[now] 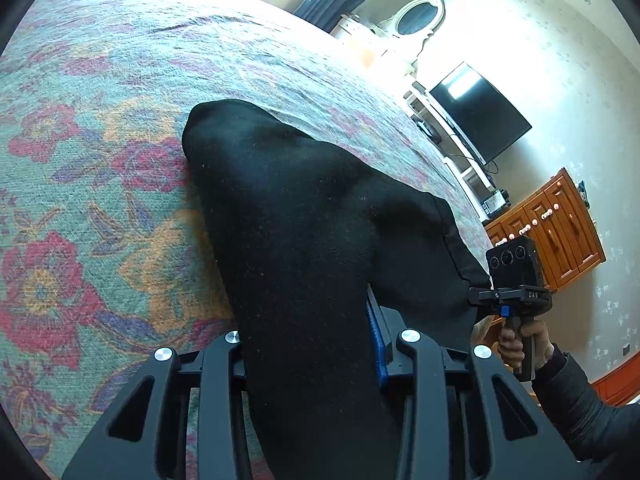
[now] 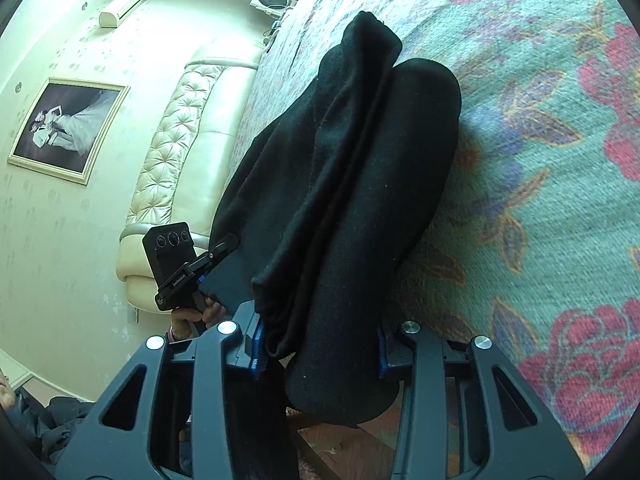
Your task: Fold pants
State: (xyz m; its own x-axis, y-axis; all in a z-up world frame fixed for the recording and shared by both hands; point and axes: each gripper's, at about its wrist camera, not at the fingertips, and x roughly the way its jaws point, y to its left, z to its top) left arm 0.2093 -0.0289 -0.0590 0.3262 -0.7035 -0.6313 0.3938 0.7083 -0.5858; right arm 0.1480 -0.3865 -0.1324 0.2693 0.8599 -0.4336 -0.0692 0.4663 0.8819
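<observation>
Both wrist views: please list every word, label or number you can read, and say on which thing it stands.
"DAS": on the clamp of the right gripper, left wrist view.
White print on the left gripper, on its clamp, right wrist view: too small to read.
The black pants carry no readable text.

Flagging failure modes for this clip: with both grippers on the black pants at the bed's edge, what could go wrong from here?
1. The left gripper and right gripper each clamp a thick bunch of the black pants; a layer could slip free and the fold go uneven.
2. The legs lie ridged and overlapping rather than flat, so creases may get folded in.
3. Part of the pants hangs past the floral bedspread edge and might drag off.
</observation>
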